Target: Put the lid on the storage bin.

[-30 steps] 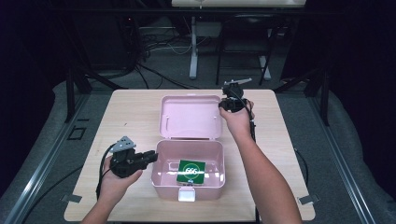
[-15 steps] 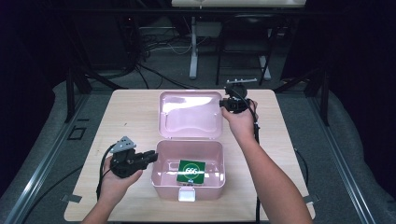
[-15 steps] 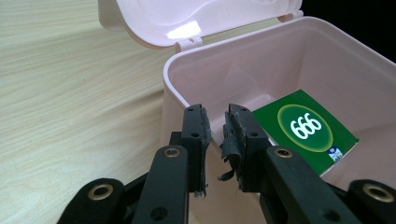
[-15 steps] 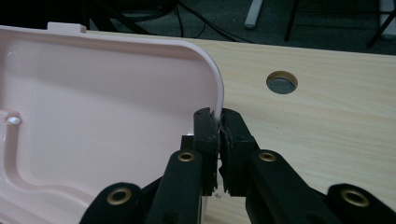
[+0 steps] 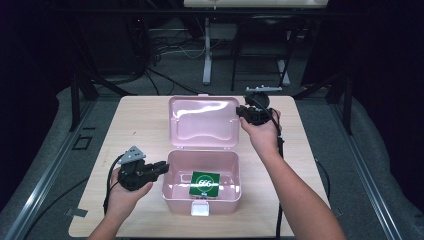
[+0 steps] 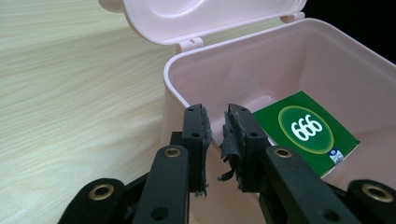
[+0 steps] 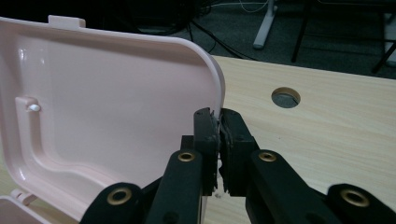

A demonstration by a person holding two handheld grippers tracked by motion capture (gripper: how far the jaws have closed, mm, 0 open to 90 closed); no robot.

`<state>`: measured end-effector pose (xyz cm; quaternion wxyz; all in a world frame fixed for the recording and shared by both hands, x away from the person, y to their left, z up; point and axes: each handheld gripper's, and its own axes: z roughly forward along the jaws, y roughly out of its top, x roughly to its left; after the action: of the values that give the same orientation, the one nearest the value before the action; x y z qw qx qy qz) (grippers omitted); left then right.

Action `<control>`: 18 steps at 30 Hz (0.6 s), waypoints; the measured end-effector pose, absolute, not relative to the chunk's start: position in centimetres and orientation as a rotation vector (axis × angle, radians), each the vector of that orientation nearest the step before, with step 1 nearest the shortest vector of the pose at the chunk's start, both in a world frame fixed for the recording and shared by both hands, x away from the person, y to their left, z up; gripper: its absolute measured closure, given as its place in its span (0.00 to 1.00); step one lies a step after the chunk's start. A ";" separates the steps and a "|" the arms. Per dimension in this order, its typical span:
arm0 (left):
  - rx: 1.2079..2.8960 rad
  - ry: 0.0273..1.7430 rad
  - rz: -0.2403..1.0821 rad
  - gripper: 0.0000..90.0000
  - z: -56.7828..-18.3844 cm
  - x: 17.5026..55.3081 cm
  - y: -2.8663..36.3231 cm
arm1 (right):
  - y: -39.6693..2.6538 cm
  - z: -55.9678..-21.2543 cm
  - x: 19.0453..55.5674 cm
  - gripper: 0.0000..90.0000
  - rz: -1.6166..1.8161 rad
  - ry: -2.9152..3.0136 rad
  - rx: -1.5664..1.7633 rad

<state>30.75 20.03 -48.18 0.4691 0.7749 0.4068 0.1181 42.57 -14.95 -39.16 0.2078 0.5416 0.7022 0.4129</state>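
A pink plastic box stands open near the table's front, its lid hinged back behind it. Flat on the box's floor lies a green packet marked 666, which the left gripper view also shows. My left gripper is at the box's left wall, and its jaws pinch the pink rim. At the lid's right edge my right gripper is shut on the lid, whose edge runs between its jaws. The lid's inner face is tilted up.
The wooden table has bare surface left and right of the box, with a round hole near the back right. A white latch sits on the box's front. Cables and a stand leg lie on the floor behind.
My right gripper has shifted slightly right and toward me with the lid's edge, and the lid has tipped up a little. The left gripper and the box have stayed put.
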 end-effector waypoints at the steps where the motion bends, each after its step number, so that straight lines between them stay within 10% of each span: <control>1: 1.898 0.998 0.289 0.86 -48.2 30.7 20.0 | -14.9 -39.1 42.4 0.96 1.161 1.952 1.506; 18: 1.896 1.004 0.302 0.87 -48.2 30.6 19.9 | -15.3 -38.4 39.8 0.96 1.205 1.937 1.402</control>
<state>30.62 19.94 -48.20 0.4686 0.7730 0.4095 0.1231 39.82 -15.28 -38.44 0.2300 0.5095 0.7040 0.4380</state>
